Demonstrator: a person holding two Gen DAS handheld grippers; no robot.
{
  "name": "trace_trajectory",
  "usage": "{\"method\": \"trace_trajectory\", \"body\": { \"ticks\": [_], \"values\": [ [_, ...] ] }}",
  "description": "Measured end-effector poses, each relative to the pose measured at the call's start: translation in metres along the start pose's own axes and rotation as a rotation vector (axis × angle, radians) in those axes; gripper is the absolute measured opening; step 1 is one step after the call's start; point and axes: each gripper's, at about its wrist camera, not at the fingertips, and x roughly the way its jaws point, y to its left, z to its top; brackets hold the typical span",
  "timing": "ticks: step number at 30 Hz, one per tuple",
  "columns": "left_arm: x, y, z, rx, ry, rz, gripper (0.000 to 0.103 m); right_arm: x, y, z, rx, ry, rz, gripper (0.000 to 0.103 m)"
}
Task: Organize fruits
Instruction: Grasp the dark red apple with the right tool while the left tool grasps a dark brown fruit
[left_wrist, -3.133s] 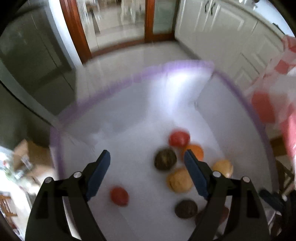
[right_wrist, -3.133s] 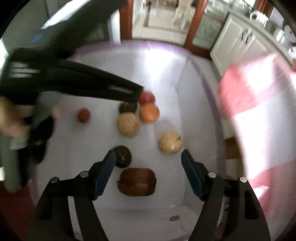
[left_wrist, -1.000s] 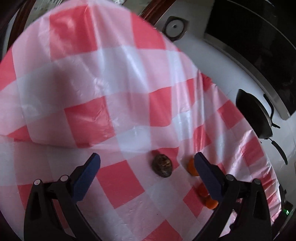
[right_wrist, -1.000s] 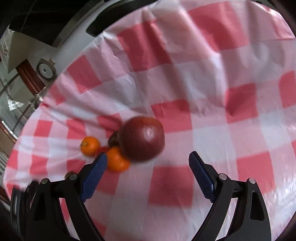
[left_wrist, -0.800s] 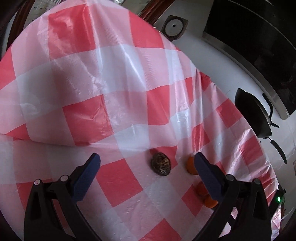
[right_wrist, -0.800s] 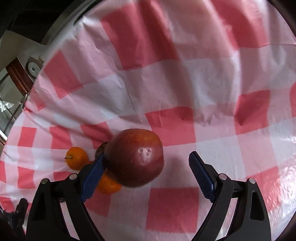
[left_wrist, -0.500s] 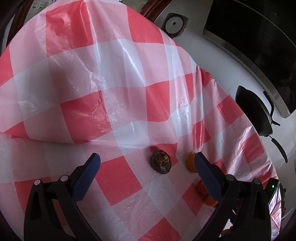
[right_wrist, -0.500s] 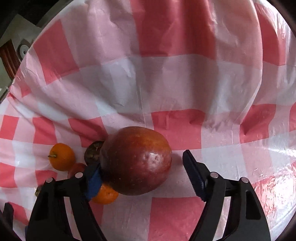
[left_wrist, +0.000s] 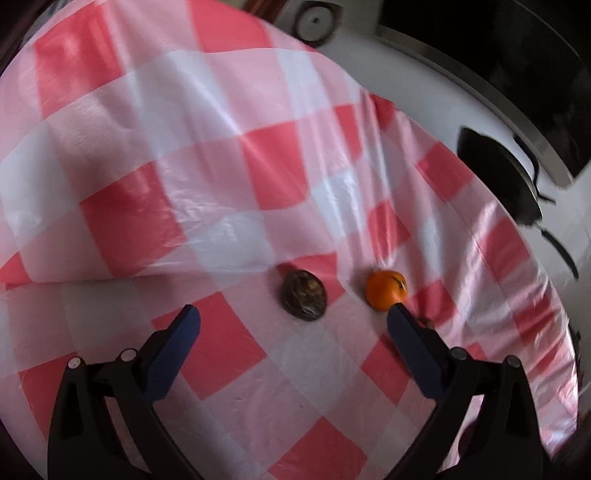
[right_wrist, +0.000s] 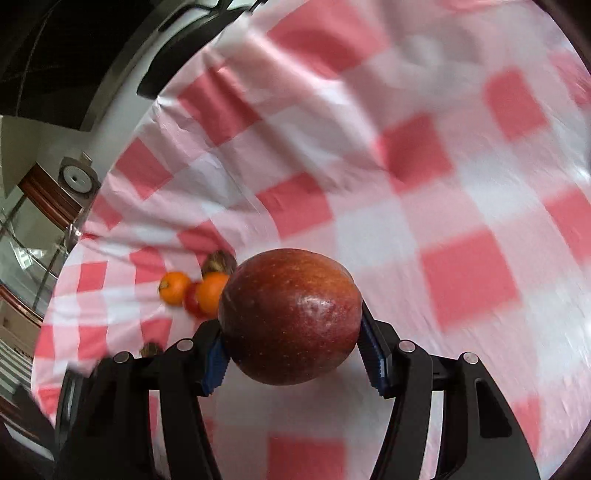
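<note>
Two blue pads (right_wrist: 371, 363) of the right gripper (right_wrist: 291, 354) are closing on a large red apple (right_wrist: 290, 315), one at its nine o'clock flank and one at its three o'clock flank, and both appear to be touching the skin already. To do this grasp well, the squeeze should probably be finishing gently and evenly across the apple's widest part, since the glossy, rounded skin could be slipping forward out of the pads if pressed too low or too hard. The apple is looking deep red with fine pale speckles, a bright shine near its right shoulder and a broad, slightly flattened shape. Beyond it, at about ten o'clock, two small oranges (right_wrist: 175, 288) are lying on the red-and-white checked tablecloth (right_wrist: 424, 229) with a small red fruit tucked between them and a dark fruit (right_wrist: 218, 262) just behind. The left gripper (left_wrist: 291, 325) is hovering with its fingers standing wide and empty, a dark wrinkled fruit (left_wrist: 303, 299) sitting ahead between them and an orange (left_wrist: 386, 290) just beyond the right fingertip at one o'clock.
</note>
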Motion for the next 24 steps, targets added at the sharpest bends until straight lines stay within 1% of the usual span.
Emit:
{"method": "trace_trajectory", "body": {
  "ticks": [4,6,9,13,15,20,22,24],
  "values": [
    [0.000,-0.003,-0.002,0.019,0.007,-0.005,0.101,-0.021,-0.017,-0.026,0.029,-0.028,0.015,0.059],
    [0.001,-0.002,-0.002,0.016,0.010,0.003,0.101,-0.024,-0.021,-0.025,0.057,-0.054,0.042,0.059],
    [-0.001,0.001,0.000,0.012,-0.006,0.034,0.101,-0.023,-0.012,-0.021,0.038,-0.090,0.050,0.059],
    [0.006,0.002,0.003,0.030,0.027,0.065,0.101,-0.026,-0.007,-0.022,-0.012,-0.080,0.074,0.059],
    [0.010,0.001,0.004,0.040,0.033,0.077,0.101,-0.023,-0.007,-0.021,-0.008,-0.068,0.084,0.059],
    [0.027,-0.017,0.010,0.152,0.037,0.126,0.101,-0.021,-0.010,-0.019,0.009,-0.069,0.094,0.059],
    [0.041,-0.028,0.013,0.204,0.065,0.149,0.100,-0.021,-0.008,-0.020,-0.002,-0.070,0.093,0.059],
    [0.055,-0.036,0.017,0.247,0.101,0.167,0.090,-0.022,-0.007,-0.021,-0.013,-0.078,0.090,0.059]
  ]
}}
